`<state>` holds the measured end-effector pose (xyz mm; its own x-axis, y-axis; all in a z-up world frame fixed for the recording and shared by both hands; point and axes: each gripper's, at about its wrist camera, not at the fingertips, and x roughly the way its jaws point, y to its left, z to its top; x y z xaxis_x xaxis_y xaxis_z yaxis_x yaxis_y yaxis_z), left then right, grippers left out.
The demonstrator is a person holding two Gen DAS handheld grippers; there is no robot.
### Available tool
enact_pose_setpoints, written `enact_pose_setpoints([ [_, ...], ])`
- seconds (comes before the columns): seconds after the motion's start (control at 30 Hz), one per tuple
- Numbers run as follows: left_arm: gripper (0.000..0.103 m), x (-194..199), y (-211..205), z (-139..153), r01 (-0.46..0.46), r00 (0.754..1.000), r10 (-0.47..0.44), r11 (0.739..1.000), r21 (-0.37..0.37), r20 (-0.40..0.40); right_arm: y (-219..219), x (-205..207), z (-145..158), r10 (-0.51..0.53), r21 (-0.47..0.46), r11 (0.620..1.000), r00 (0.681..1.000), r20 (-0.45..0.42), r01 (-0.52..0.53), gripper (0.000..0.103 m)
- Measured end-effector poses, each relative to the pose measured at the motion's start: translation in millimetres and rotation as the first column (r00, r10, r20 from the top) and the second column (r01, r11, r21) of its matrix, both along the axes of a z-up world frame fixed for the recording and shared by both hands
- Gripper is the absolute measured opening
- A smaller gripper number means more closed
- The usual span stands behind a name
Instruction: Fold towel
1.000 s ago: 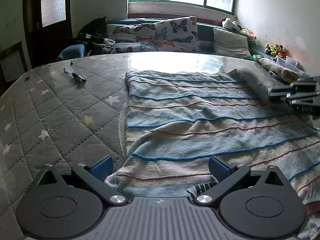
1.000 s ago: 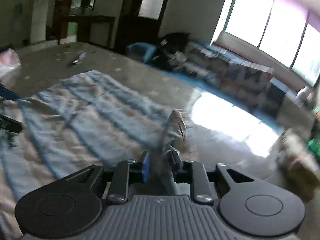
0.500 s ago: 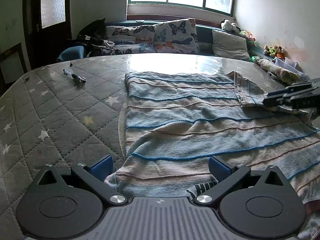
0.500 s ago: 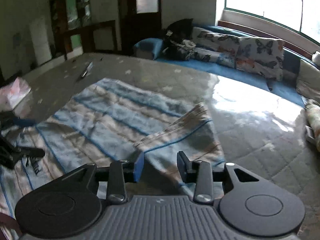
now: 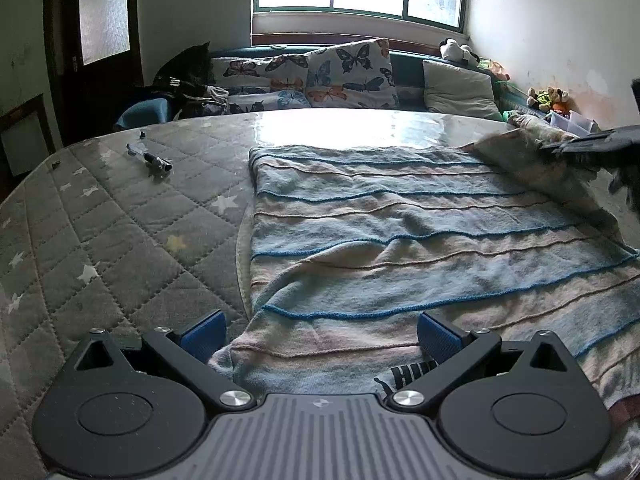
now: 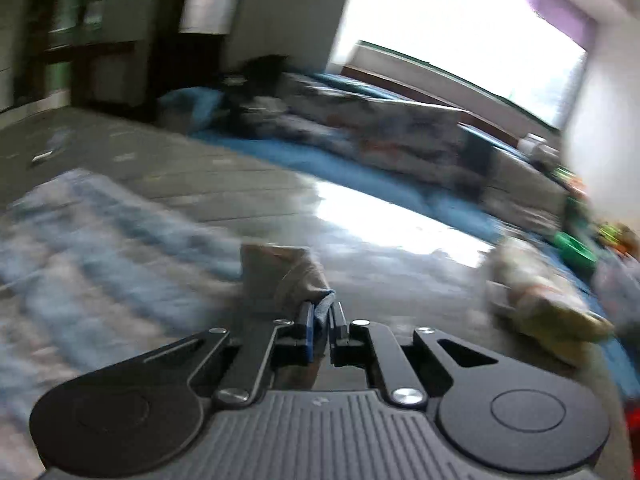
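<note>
A striped blue and beige towel lies spread on the mattress. My left gripper is open over the towel's near left corner; the cloth lies between its blue pads without being pressed. My right gripper is closing its jaws, and its pads pinch the towel's far right corner, which stands up bunched above them. In the left wrist view the right gripper shows at the right edge, holding that corner lifted off the mattress. The right wrist view is blurred by motion.
The grey quilted mattress carries a small pen-like tool at the far left. Butterfly pillows, a grey pillow and soft toys line the back under the window. A rolled cloth lies right of the right gripper.
Half a second ago the right gripper stood open with the far corner lying folded flat; now it has shut on that corner and raised it. The left gripper has not moved.
</note>
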<state>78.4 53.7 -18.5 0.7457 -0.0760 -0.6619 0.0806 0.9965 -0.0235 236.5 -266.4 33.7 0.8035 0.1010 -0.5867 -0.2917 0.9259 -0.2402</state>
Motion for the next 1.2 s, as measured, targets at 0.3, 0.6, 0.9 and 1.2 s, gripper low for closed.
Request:
enact_pose_setpoints([
  [0.3, 0.103, 2, -1, -1, -0.004, 1.0, 0.004, 1.0, 0.014, 0.0, -19, 15, -6, 0.017, 0.119, 0.993, 0.996, -0.093, -0.006, 0.026],
  [0.6, 0.103, 1, 0, -2, -0.002, 1.0, 0.002, 1.0, 0.012, 0.006, -25, 61, -27, -0.027, 0.19, 0.98, 0.984, -0.178, 0.061, 0.037],
  [0.9, 0.103, -1, 3, -1, -0.003, 1.0, 0.003, 1.0, -0.016, 0.018, 10, 62, -15, 0.162, 0.298, 0.951, 0.957, -0.242, -0.085, 0.039],
  [1.2, 0.103, -4, 8, 0, -0.003, 1.0, 0.004, 0.999, -0.049, 0.029, 102, 46, -32, 0.346, 0.195, 0.932, 0.909, -0.233, -0.305, 0.052],
])
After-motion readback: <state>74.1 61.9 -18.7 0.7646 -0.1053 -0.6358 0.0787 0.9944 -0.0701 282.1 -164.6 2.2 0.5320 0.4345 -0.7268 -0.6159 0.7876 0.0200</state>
